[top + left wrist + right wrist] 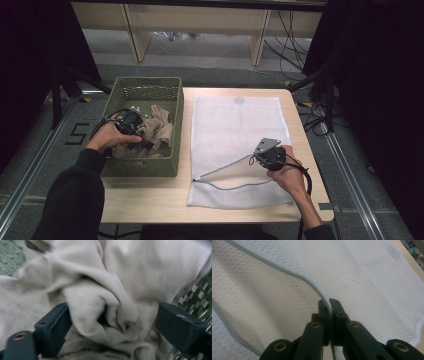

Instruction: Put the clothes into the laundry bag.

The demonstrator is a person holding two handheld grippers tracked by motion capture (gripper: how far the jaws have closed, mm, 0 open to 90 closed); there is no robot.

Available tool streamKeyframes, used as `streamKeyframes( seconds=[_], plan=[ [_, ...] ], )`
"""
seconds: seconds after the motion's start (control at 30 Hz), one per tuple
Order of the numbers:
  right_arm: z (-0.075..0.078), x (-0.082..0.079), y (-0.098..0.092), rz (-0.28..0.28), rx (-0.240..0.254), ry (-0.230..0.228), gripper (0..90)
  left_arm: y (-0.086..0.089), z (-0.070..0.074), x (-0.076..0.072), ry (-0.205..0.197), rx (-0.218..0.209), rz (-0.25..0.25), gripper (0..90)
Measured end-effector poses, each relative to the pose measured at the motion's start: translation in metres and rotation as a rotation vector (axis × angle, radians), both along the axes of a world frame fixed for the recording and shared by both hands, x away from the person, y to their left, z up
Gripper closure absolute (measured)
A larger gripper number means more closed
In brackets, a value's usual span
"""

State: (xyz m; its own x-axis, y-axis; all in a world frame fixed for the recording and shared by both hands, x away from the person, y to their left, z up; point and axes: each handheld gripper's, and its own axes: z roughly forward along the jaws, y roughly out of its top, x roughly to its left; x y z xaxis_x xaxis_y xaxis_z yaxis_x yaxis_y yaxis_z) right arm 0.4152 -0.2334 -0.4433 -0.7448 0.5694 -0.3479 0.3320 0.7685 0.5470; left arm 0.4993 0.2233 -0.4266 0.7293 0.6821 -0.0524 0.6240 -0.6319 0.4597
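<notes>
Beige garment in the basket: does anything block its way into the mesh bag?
Nothing visible does. The beige garment lies in the green basket, between the open left claw. The right claw is shut on the white mesh bag's zipper edge, lifting its mouth open; only bare table lies between.

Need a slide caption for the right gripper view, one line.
Right gripper shut on the upper edge of the white mesh laundry bag, lifting its opening.
</notes>
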Motion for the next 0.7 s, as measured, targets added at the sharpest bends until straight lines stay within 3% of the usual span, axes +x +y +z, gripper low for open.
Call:
streamKeyframes(
  seconds=[0.07, 0.1, 0.2, 0.3, 0.33, 0.37, 0.43, 0.47, 0.5, 0.57, 0.6, 0.67, 0.7],
  plan=[
    [0.000, 0.000, 0.001, 0.012, -0.003, 0.002, 88.7, -0.001, -0.009, 0.003, 0.009, 0.042, -0.039, 6.9],
    [0.000, 0.000, 0.001, 0.014, -0.002, 0.002, 88.7, -0.002, -0.013, 0.006, 0.036, 0.079, -0.066, 8.4],
    [0.000, 0.000, 0.001, 0.013, -0.005, 0.002, 88.7, -0.012, -0.027, 0.010, 0.085, 0.104, -0.102, 5.5],
    [0.000, 0.000, -0.001, 0.000, 0.002, 0.002, 88.5, -0.019, -0.036, 0.015, 0.096, 0.129, -0.101, 6.7],
    [0.000, 0.002, -0.001, 0.019, -0.003, -0.006, 88.4, -0.020, -0.039, 0.017, 0.101, 0.140, -0.108, 15.7],
    [0.000, 0.001, -0.002, 0.004, 0.006, 0.004, 88.2, -0.021, -0.042, 0.017, 0.087, 0.152, -0.119, 35.7],
    [0.000, 0.000, -0.002, -0.005, 0.009, 0.005, 88.2, -0.023, -0.042, 0.018, 0.051, 0.171, -0.129, 52.2],
    [0.000, 0.000, -0.002, -0.005, 0.009, 0.005, 88.2, -0.023, -0.040, 0.019, 0.041, 0.162, -0.104, 52.2],
    [0.001, 0.001, -0.002, 0.008, 0.005, -0.003, 88.2, -0.022, -0.038, 0.020, 0.002, 0.152, -0.055, 63.6],
    [0.001, 0.000, -0.002, 0.008, 0.004, -0.002, 88.2, -0.018, -0.034, 0.024, -0.080, 0.159, 0.066, 69.4],
    [0.001, 0.000, -0.002, 0.008, 0.004, -0.002, 88.2, -0.016, -0.035, 0.026, -0.079, 0.130, 0.129, 69.4],
    [0.001, -0.001, -0.001, -0.008, 0.011, 0.006, 88.2, -0.013, -0.036, 0.030, -0.063, 0.107, 0.200, 68.1],
    [0.000, 0.000, -0.002, -0.004, 0.009, 0.002, 88.2, -0.015, -0.037, 0.030, -0.073, 0.091, 0.211, 66.4]
  ],
)
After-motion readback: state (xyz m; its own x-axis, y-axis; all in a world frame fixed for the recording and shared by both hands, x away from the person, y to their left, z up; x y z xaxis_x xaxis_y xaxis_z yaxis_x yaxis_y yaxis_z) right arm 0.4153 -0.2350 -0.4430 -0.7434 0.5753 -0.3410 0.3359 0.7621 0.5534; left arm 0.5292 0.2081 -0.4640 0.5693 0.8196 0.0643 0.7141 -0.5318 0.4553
